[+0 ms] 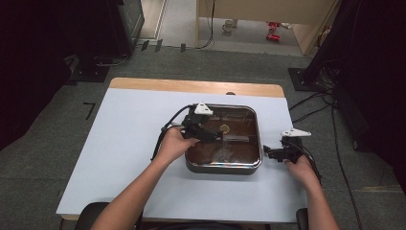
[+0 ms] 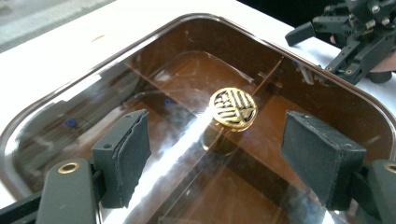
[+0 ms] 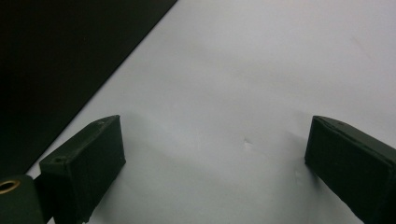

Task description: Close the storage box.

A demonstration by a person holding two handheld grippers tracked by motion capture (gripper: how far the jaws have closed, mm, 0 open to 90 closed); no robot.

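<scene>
Square box [image 1: 223,140] with clear lid [image 2: 196,140] sits mid-table [image 1: 119,143]. Lid seated on box, judged placed. Left gripper [image 1: 210,134] above gold knob [image 2: 232,108], jaws wide, empty. Right gripper [image 1: 270,152] beside box, jaws wide, empty. Remaining: withdraw left gripper.
</scene>
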